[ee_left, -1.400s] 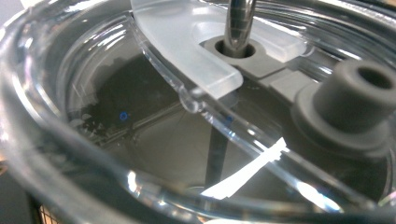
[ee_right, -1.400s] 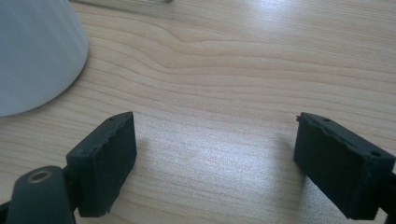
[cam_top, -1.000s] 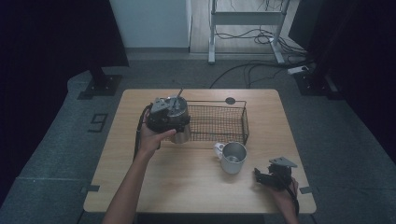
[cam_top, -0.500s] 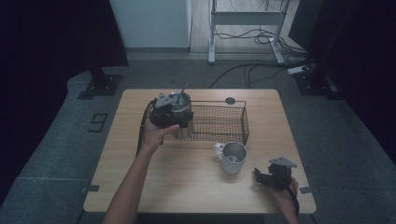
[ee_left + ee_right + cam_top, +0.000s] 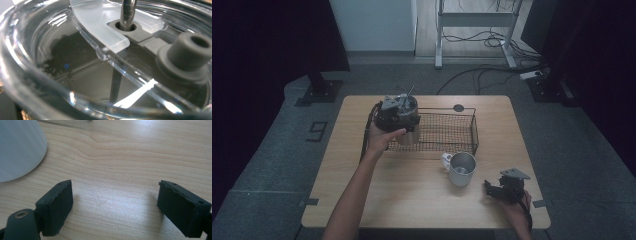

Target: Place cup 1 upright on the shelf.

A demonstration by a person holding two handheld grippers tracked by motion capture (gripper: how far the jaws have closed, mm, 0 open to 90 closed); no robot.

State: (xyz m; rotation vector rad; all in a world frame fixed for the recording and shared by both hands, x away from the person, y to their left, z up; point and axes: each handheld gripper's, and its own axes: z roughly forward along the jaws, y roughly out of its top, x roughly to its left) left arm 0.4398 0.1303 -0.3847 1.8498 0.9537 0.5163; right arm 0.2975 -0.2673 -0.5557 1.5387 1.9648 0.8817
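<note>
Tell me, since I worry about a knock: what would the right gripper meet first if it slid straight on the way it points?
Probably the mug: the right gripper points left toward it, jaws open and empty, bare table between.

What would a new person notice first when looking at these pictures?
First, the clear lidded cup with a metal straw, held by the left hand-held gripper at the left end of the black wire basket on the wooden table. Next, the metal mug standing in front of the basket. The right hand-held gripper rests near the table's front right corner, jaws open with nothing between them.
</note>
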